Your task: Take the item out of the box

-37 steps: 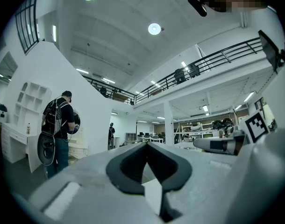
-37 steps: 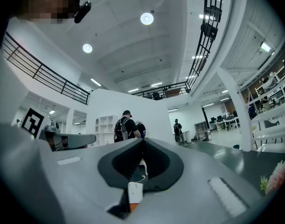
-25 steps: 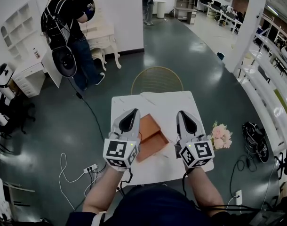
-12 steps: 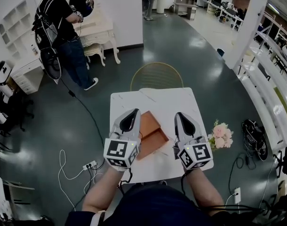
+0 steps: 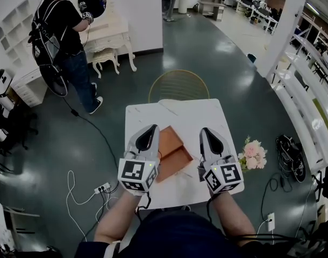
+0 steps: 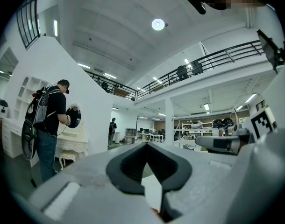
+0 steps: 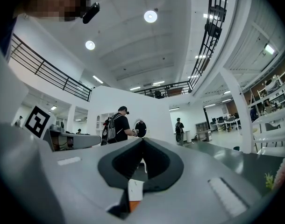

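I read left gripper (image 5: 151,128) and right gripper (image 5: 206,131) both pressed together — nothing pinched. Orange box (image 5: 172,153) lies open between them on the table (image 5: 180,114).

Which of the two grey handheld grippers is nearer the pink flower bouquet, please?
The right gripper: it is on the side of the open orange box facing the pink bouquet, while the left gripper is across the box.

The box (image 5: 172,153) is seen as matt orange-brown card; the table (image 5: 180,116) top is finished smooth and white, faintly veined, and the floor (image 5: 207,52) is polished glossy, reflecting lights
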`<action>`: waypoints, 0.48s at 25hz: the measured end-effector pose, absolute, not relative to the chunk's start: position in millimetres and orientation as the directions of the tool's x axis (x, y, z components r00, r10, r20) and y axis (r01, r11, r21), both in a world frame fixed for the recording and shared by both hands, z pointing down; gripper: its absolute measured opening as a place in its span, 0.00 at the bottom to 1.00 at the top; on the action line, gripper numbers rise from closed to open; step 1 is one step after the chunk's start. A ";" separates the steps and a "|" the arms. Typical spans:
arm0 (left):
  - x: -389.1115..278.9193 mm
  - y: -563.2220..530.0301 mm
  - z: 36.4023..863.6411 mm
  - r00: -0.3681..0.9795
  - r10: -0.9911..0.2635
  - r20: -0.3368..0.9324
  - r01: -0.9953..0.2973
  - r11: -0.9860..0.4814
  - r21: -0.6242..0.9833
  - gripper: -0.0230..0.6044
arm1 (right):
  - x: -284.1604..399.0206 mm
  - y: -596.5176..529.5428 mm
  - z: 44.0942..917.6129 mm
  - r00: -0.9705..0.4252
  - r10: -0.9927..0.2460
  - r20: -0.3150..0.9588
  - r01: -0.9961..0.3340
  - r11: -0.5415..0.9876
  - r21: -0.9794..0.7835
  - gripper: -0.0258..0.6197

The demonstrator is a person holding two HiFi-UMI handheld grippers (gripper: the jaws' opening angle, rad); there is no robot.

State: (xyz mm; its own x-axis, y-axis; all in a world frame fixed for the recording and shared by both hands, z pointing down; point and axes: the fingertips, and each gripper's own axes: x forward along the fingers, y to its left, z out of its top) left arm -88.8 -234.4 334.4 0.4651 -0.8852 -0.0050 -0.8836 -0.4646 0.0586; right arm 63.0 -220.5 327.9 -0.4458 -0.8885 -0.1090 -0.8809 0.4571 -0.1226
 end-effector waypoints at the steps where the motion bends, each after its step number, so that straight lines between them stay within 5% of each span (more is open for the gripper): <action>1: -89.0 -234.9 335.4 0.465 -0.885 -0.001 -0.884 -0.465 0.059 0.04 | 63.0 -220.9 327.5 -0.445 -0.889 -0.109 -0.881 0.456 -0.125 0.04; 12: -88.6 -238.9 337.7 0.471 -0.882 0.005 -0.881 -0.469 0.065 0.04 | 61.5 -223.0 327.5 -0.447 -0.888 -0.107 -0.880 0.458 -0.126 0.04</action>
